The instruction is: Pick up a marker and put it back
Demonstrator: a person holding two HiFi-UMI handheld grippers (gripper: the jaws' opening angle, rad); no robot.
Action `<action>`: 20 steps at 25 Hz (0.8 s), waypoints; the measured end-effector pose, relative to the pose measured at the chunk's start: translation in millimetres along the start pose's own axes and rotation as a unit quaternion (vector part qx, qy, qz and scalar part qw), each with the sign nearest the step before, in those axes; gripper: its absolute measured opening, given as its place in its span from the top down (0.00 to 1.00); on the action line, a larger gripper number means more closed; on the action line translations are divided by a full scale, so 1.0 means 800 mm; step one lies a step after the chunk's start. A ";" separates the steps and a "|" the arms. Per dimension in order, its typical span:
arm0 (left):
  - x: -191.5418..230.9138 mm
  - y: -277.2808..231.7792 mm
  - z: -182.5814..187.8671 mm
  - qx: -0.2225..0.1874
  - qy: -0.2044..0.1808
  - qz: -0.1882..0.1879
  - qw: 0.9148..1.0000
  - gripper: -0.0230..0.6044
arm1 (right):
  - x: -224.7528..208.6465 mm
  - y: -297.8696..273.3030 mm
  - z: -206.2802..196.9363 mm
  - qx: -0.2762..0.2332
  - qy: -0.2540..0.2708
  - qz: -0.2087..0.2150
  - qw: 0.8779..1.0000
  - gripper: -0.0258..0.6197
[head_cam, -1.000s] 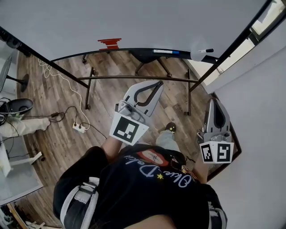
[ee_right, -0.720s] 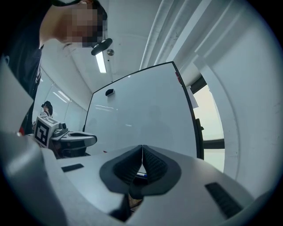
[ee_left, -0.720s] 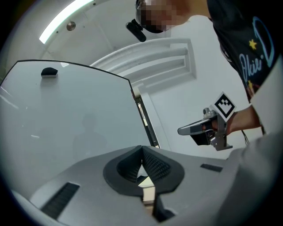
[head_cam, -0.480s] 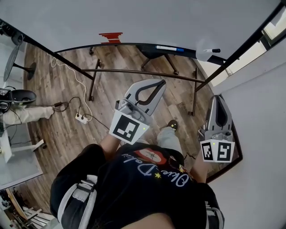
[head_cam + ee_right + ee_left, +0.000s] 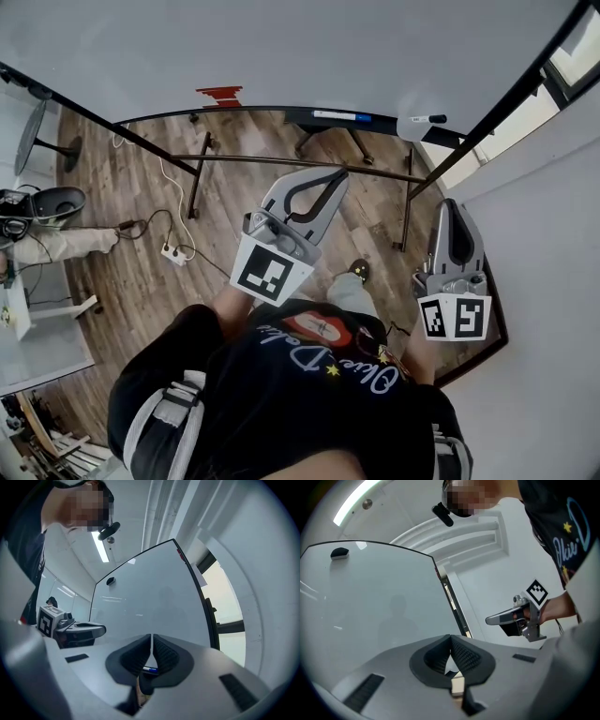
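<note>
Marker [image 5: 342, 115], white with a blue end, lying flat on the dark tray [image 5: 291, 113] along the lower edge of the whiteboard [image 5: 300, 47], at 12 o'clock from the left gripper [image 5: 335, 174] in the head view. Untouched, well apart from both grippers. Blue-and-white end glimpsed low behind the pads in the right gripper view, beyond them and not between them.

Second marker [image 5: 429, 119], dark-capped, at 3 o'clock of the first, against a round white object [image 5: 411, 128] at the tray's far end.

Left gripper jaws pressed together, nothing between them. Right gripper [image 5: 452, 206] at 4 o'clock of the left one, jaws likewise together and empty. Both facing the board, short of the tray.

Red marks [image 5: 218, 93] on the whiteboard at 10 o'clock of the first marker. Small dark eraser-like block [image 5: 340, 552] high on the board in the left gripper view.

Lower down, metal stand bars [image 5: 281, 161], wooden floor [image 5: 122, 234], and a white power strip [image 5: 173, 255] with its cable at 8 o'clock of the left gripper.
</note>
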State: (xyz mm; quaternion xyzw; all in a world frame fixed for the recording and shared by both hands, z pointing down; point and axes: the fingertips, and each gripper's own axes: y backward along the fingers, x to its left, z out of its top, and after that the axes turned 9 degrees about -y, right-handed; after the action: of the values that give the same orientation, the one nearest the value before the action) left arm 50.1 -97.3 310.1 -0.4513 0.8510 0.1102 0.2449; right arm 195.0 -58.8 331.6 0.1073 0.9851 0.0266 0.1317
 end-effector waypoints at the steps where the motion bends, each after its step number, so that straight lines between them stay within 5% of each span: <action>1: 0.000 -0.004 0.001 0.002 -0.001 0.004 1.000 0.96 | -0.004 -0.003 0.003 0.000 0.000 0.003 1.000 0.96; 12: 0.008 -0.035 0.019 0.008 -0.011 0.053 0.999 0.96 | -0.033 -0.031 0.016 0.025 0.003 0.057 0.998 0.95; 20: 0.004 -0.032 0.007 0.022 0.007 0.074 0.997 0.96 | -0.052 -0.045 0.005 0.044 0.003 0.060 0.997 0.88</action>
State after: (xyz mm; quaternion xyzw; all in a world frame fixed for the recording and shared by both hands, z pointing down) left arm 71.2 -111.6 304.7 -0.3828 0.8857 0.1063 0.2401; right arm 227.6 -102.7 335.6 0.1716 0.9776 -0.0083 0.1217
